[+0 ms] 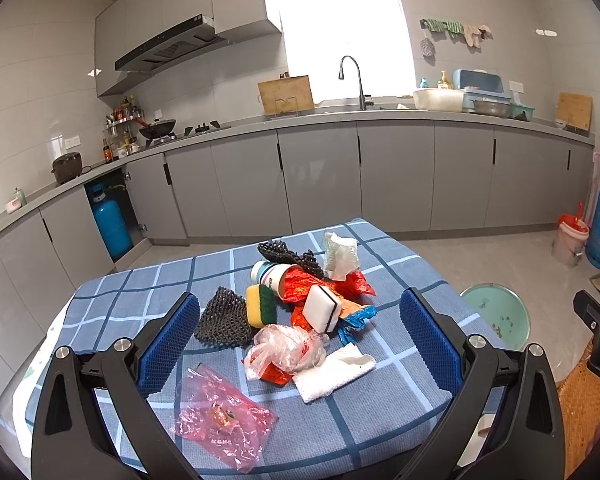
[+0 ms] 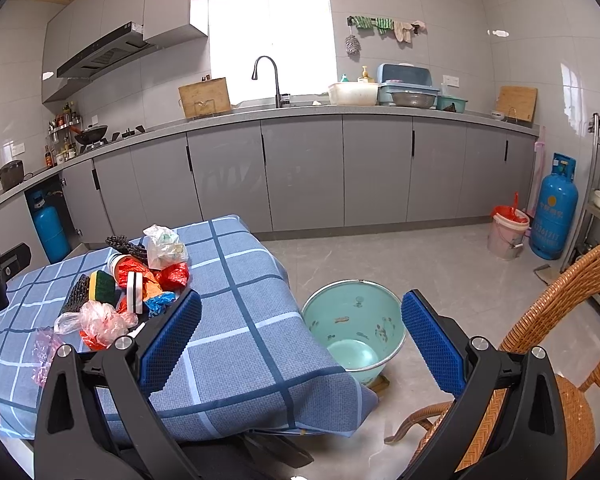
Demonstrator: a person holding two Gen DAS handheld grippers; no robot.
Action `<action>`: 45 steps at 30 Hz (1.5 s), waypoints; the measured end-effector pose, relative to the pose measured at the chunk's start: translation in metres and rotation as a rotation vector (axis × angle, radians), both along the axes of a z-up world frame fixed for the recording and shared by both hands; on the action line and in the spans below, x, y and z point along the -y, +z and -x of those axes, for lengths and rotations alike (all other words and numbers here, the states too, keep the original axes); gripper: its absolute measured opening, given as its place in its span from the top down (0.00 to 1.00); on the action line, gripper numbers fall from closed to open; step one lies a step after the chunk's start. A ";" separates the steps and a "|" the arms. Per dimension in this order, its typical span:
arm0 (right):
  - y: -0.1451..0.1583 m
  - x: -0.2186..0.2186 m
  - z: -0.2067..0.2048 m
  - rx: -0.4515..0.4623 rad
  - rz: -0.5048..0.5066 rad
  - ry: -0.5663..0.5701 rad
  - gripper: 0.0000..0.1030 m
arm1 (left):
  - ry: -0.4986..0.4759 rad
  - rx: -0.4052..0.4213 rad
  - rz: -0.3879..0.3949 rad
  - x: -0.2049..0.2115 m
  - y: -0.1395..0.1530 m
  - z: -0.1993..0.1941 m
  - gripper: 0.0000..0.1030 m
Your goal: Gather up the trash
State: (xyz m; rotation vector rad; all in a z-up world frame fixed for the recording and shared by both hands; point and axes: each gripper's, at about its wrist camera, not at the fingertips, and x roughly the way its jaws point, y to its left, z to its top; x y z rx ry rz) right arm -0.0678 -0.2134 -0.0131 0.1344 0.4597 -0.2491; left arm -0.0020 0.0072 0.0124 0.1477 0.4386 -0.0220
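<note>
I am looking down my left gripper point(image 1: 300, 344), whose blue pads are standing spread wide with nothing between them, hovering over the near edge of the checked tablecloth point(image 1: 380, 424). The trash pile point(image 1: 300, 300) is lying near the middle of the table, reaching toward its far edge: a tipped paper cup point(image 1: 270, 274), a yellow-green sponge point(image 1: 260, 306), a white sponge point(image 1: 322, 308), black mesh point(image 1: 222, 318), red wrappers, a crumpled clear bag point(image 1: 288, 346) and white tissue point(image 1: 334, 372). A pink plastic bag point(image 1: 220, 412) is lying apart, closer to the near edge.

My right gripper point(image 2: 300, 340) is also spread wide and holding nothing, hanging past the table's right edge. Only this view is showing inside the green bucket point(image 2: 354, 330) on the floor just beside that edge: I am seeing stains and small specks on its wall, and no trash. The left view is catching only its rim. A wicker chair point(image 2: 556, 320) is standing to the right.
</note>
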 end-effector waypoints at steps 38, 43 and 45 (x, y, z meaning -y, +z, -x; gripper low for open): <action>-0.006 -0.005 -0.002 -0.002 -0.004 0.010 0.04 | 0.000 0.007 -0.005 -0.003 0.003 0.002 0.04; -0.006 -0.004 -0.001 -0.003 -0.004 0.012 0.04 | -0.001 0.007 -0.005 -0.003 0.002 0.002 0.04; -0.006 -0.004 -0.001 -0.003 -0.005 0.013 0.04 | 0.000 0.006 -0.006 -0.003 0.001 0.002 0.04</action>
